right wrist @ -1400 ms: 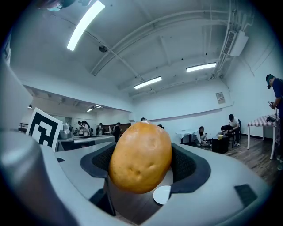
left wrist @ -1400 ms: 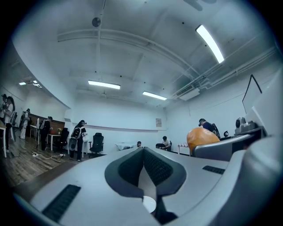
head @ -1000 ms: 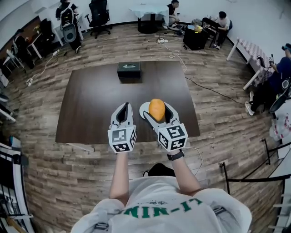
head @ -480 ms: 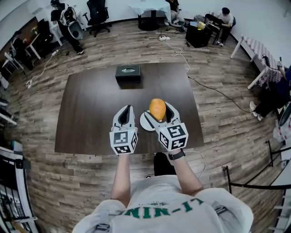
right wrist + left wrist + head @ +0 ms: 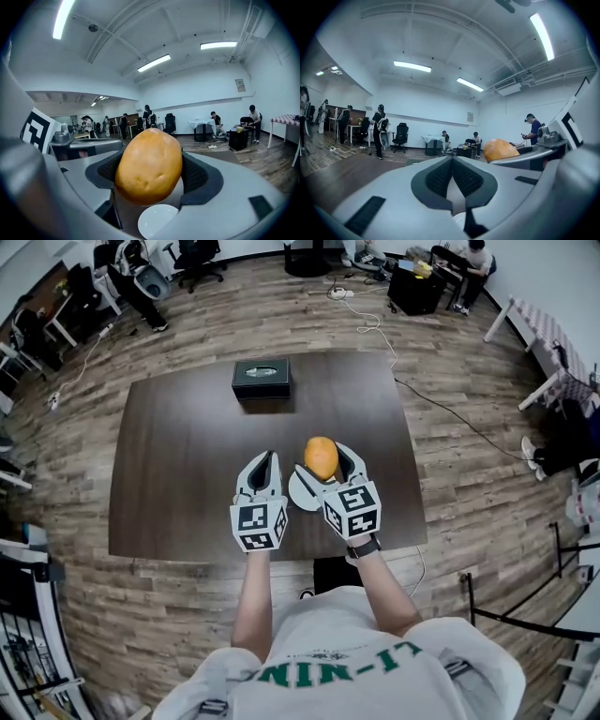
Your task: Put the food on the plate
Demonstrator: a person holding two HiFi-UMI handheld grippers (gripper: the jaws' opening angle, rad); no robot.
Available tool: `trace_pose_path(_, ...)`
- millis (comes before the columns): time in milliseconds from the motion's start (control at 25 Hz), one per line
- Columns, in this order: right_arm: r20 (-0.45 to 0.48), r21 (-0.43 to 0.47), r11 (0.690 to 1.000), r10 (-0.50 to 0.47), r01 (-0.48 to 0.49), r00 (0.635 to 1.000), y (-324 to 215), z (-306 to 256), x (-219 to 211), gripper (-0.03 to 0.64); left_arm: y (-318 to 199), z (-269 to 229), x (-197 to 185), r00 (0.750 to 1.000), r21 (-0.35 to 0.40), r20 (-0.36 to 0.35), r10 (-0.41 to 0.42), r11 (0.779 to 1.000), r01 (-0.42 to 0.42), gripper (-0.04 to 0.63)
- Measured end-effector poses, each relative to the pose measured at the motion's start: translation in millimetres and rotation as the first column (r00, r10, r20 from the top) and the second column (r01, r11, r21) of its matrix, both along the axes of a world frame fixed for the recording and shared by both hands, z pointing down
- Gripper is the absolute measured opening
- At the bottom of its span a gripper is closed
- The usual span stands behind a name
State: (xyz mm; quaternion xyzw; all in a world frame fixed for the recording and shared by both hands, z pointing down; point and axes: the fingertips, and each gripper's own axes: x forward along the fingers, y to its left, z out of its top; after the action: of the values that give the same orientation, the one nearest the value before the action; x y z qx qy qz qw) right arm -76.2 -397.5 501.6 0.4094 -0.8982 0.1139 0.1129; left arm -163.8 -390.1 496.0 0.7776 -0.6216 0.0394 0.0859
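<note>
An orange-brown, potato-like piece of food (image 5: 321, 457) is held between the pads of my right gripper (image 5: 324, 461), which is shut on it. It hangs just above a small white plate (image 5: 302, 493) on the dark table (image 5: 178, 456). In the right gripper view the food (image 5: 149, 166) fills the jaws of the right gripper (image 5: 151, 174), and the plate (image 5: 157, 221) shows below it. Beside it on the left, my left gripper (image 5: 263, 461) is shut and holds nothing. In its own view the left gripper (image 5: 451, 165) has its pads together, with the food (image 5: 500, 150) off to the right.
A black box (image 5: 262, 378) sits near the table's far edge. The table's front edge runs just under both grippers. People, office chairs, desks and floor cables stand around the room beyond the table.
The head view has shifted, so the table sits higher in the frame. The right gripper still holds the food over the plate. More of the plate shows below the food.
</note>
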Motion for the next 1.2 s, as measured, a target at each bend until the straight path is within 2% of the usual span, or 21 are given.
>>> trace_pose_path(240,-0.028,-0.065,0.998,0.004,-0.006,1.0,-21.0,43.6,-2.9,0.382,-20.0,30.7,-4.4,1.0,-0.043,-0.01,0.002,0.999,-0.003,0.012)
trace_pose_path(400,-0.048,-0.109,0.994,0.005,-0.011,0.999,-30.3,75.1,-2.6,0.382,-29.5,44.3,-6.3,1.0,-0.034,-0.018,-0.002,0.999,0.001,0.012)
trace_pose_path(600,-0.087,-0.168,0.986,0.004,-0.018,0.996,-35.8,116.2,0.1,0.382,-37.7,65.6,-4.5,0.999,-0.06,-0.031,0.012,0.998,-0.014,0.012)
trace_pose_path(800,-0.13,-0.225,0.974,-0.016,-0.014,0.991,-35.0,158.0,0.1,0.382,-40.2,90.3,-1.1,0.999,-0.1,-0.029,0.031,0.994,-0.034,0.012)
trace_pose_path(1200,-0.196,-0.329,0.944,-0.078,0.009,0.978,-28.0,229.9,-6.7,0.382,-41.5,136.0,-4.7,0.999,-0.159,-0.051,0.007,0.987,-0.015,0.012)
